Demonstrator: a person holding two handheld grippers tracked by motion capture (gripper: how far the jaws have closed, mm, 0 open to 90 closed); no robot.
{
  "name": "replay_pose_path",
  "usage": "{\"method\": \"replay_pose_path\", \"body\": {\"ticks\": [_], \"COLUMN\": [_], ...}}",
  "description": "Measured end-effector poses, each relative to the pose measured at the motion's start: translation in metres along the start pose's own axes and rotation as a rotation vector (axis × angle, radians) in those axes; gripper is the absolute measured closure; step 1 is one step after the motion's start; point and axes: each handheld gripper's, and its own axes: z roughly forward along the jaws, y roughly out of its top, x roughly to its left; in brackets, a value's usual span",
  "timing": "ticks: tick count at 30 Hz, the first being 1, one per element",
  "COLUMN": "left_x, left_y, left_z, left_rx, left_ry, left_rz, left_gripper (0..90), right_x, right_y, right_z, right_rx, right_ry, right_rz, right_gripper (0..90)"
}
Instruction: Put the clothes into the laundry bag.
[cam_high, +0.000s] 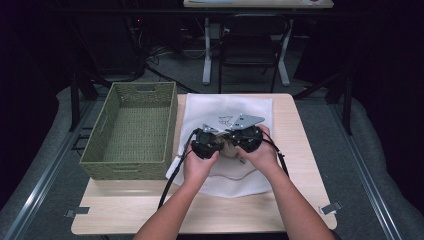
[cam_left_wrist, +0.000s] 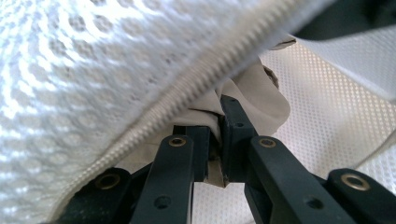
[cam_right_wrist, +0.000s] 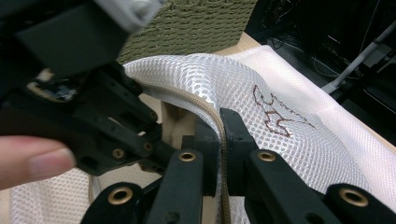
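At the middle of the worktop (cam_high: 300, 200), a white mesh laundry bag (cam_high: 250, 107) lies flat beside a green woven basket (cam_high: 131, 127), with both hands meeting over its near half. The left tongs (cam_left_wrist: 219, 135) are closed on a fold of beige cloth (cam_left_wrist: 261, 100) just under the bag's zipper (cam_left_wrist: 201, 79). The right tongs (cam_right_wrist: 219, 135) are pinched shut on the zipper edge (cam_right_wrist: 212, 116) itself, lifting the mesh into a ridge; the left tongs appear close alongside in the right gripper view. A brown stitched motif (cam_right_wrist: 275, 112) marks the bag's upper face.

Risks, as judged from this arrangement:
- The right grip rests on a narrow band of tape and teeth. A pull away from the mouth could let it slide out, and the opening would fall shut over the cloth.
- The beige fold is held by a small bite only. If the cloth snags on the zipper teeth as it passes the mouth, the fold could slip free, or drag the whole bag along.
- The two tongs work almost touching, so a twist of either hand could knock the other grip loose.
- The bag lies unweighted, so any uneven pull may shift it toward the basket.
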Motion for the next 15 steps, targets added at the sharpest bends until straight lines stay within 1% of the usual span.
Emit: {"method": "replay_pose_path", "body": {"ticks": [2, 3, 5, 8, 11, 13, 15], "left_x": [0.002, 0.002, 0.005, 0.007, 0.008, 0.009, 0.01], "left_y": [0.002, 0.003, 0.006, 0.009, 0.011, 0.012, 0.013], "left_z": [0.003, 0.005, 0.006, 0.008, 0.012, 0.013, 0.015], "left_rx": [0.01, 0.006, 0.018, 0.021, 0.01, 0.009, 0.008], "left_ry": [0.003, 0.007, 0.001, 0.009, 0.019, 0.023, 0.022], "left_rz": [0.0, -0.009, -0.014, -0.019, -0.037, -0.039, -0.052], "left_gripper": [83.8, 83.7, 83.7, 83.7, 83.6, 83.6, 83.5], "right_x": [0.0, 0.001, 0.001, 0.002, 0.003, 0.004, 0.004], "right_y": [0.0, 0.0, 0.0, 0.001, 0.001, 0.001, 0.001], "right_z": [0.0, 0.0, 0.001, 0.001, 0.001, 0.001, 0.001], "right_rx": [0.001, 0.001, 0.001, 0.003, 0.003, 0.004, 0.005], "right_ry": [0.001, 0.001, 0.003, 0.005, 0.007, 0.008, 0.008], "right_rz": [-0.002, -0.003, -0.007, -0.009, -0.012, -0.014, -0.017], "right_gripper": [87.0, 87.0, 87.0, 87.1, 87.1, 87.1, 87.1]}}
